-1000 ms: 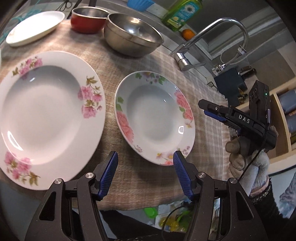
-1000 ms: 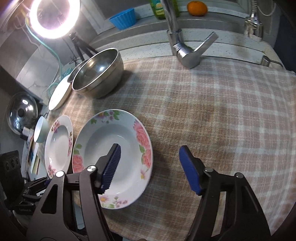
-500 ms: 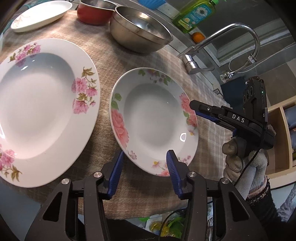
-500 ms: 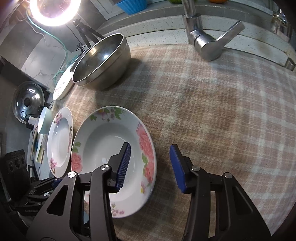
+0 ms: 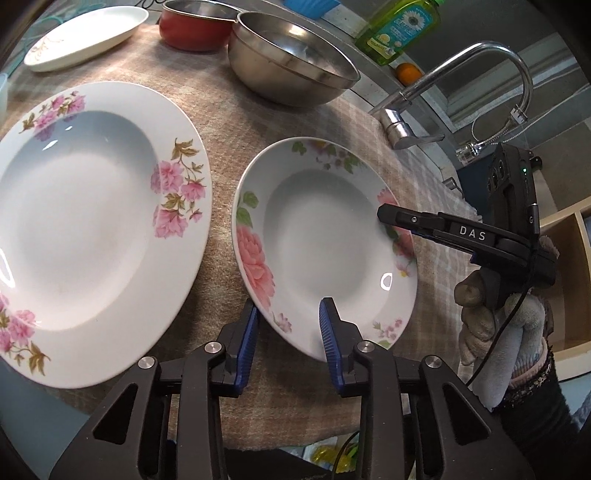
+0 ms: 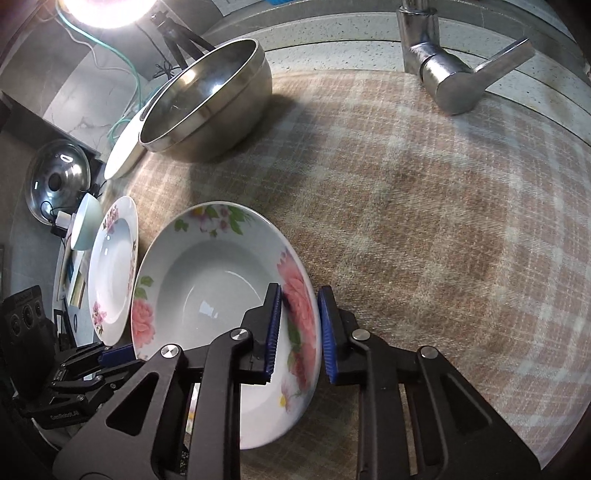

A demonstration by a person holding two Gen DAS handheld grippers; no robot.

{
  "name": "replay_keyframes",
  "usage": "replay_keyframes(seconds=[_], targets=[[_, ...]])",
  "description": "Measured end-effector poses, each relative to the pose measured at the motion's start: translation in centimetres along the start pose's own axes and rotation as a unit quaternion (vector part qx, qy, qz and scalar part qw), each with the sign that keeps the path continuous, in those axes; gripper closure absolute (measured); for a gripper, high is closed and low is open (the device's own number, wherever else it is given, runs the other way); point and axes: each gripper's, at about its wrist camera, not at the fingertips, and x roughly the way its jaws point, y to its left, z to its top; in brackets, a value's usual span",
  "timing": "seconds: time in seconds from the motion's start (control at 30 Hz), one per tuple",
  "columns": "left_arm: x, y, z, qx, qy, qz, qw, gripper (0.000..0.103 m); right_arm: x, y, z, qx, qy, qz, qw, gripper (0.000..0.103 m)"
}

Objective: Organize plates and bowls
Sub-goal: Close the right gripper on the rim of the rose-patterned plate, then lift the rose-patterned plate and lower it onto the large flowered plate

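Left wrist view shows me the small floral plate [image 5: 325,243] lying mouth-up on the checked cloth [image 5: 229,122] of the table, round, so with no long axis to speak of, its near edge lifted slightly toward me. It sits just beside the large floral plate [image 5: 92,229], which lies flat to its left, the two rims close but apart. My left gripper [image 5: 288,328] points steeply down at the small plate's near rim; its blue fingers [image 5: 248,332] are closing with the rim between them, a gap still showing on the left side. My right gripper [image 6: 297,328] comes in from the opposite side, also angled down, its fingers closing narrowly around the far rim over the big pink rose; I cannot tell whether the pads press yet. A gloved hand [image 5: 506,332] grips the right handle. Behind stand a steel bowl [image 5: 291,59], a red pot [image 5: 195,26] and a white oval dish [image 5: 85,37].
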Motion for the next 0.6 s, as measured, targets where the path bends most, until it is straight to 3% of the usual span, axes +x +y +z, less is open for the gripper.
replay_keyframes(seconds=[0.6], targets=[[-0.2,-0.5,1.0,0.03,-0.008,0.006,0.9995,0.073,-1.3,0.0,-0.1,0.004,-0.019,-0.009,1.0,0.087]])
